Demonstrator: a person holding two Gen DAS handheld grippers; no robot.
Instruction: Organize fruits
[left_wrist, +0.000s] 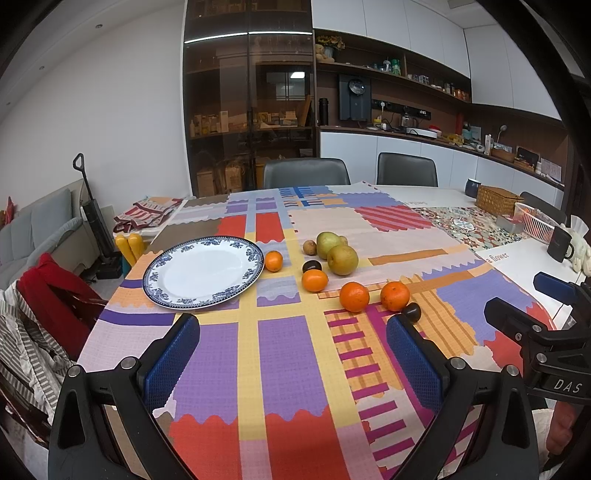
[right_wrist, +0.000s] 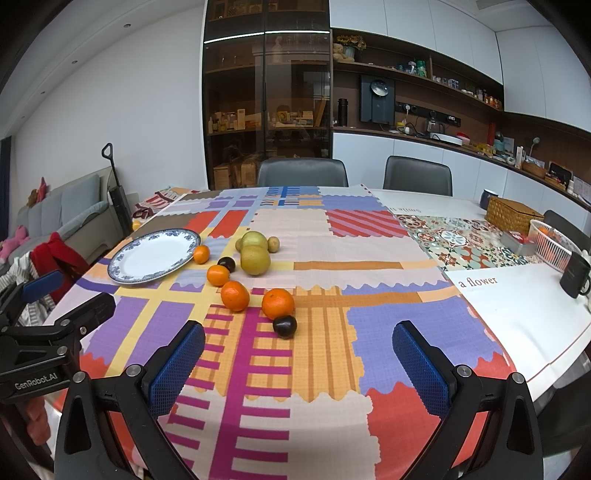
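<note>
Wide apart and holding nothing, the left claw (left_wrist: 293, 360) hangs over the near edge of the desk (left_wrist: 524, 258), its blue pads above a patchwork cloth (left_wrist: 280, 354) of purple, orange and red. From the left wrist view, a blue-rimmed white plate (left_wrist: 203, 271) lies ahead to the left, bare. One small orange (left_wrist: 273, 260) sits just beside its right rim. Further right come two green-brown pears (left_wrist: 337, 253) touching each other, a small brown fruit (left_wrist: 309, 247) next to them, a dark plum (left_wrist: 311, 266), then three more oranges (left_wrist: 354, 296) in a loose row towards the claw. A second plum (left_wrist: 411, 312) lies right at the tip of the right-hand pad. The other tool at the right edge bears "DAS".

From the right wrist view, the right claw (right_wrist: 298, 363) is equally spread and empty. That near plum (right_wrist: 284, 326) sits ahead between its pads, touching an orange (right_wrist: 277, 303). The printed words "a flower" (right_wrist: 478, 282) show on the white cloth to the right, near a black mug (right_wrist: 574, 275) and a wicker basket (right_wrist: 513, 215) (well off from the fruit). "GenRobot.AI" reads on the left tool.
</note>
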